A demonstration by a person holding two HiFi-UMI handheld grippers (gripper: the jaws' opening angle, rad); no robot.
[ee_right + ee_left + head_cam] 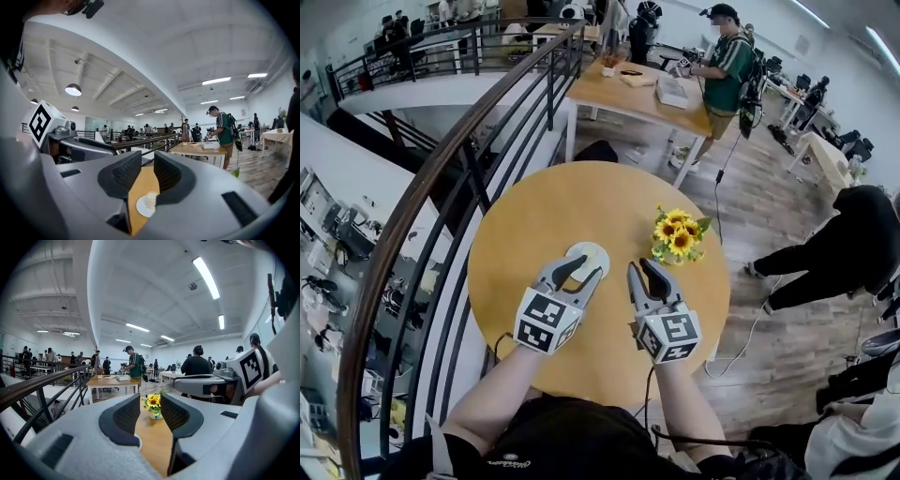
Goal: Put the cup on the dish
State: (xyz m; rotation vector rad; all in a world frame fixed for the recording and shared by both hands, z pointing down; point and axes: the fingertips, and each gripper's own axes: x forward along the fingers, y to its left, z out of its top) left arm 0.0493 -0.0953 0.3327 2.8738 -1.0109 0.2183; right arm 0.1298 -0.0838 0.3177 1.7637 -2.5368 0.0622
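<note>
A small pale cup (151, 198) stands upright on a white dish (142, 206) on the round wooden table (525, 234). From the head view the dish (591, 251) lies just beyond the tips of my left gripper (586, 268), and the cup on it is hard to make out. That gripper is open, its jaws apart with nothing between them. My right gripper (640, 267) hovers to the right of the dish, shut and empty. In the left gripper view only a sliver of the dish's rim (139, 441) peeks out past the left jaw.
A pot of yellow sunflowers (677, 234) stands on the table's right side, close to the right gripper. A dark metal railing (441, 178) curves past the table's left edge. Behind are a long wooden table (637, 94) and a standing person (727, 66); another person sits at the right.
</note>
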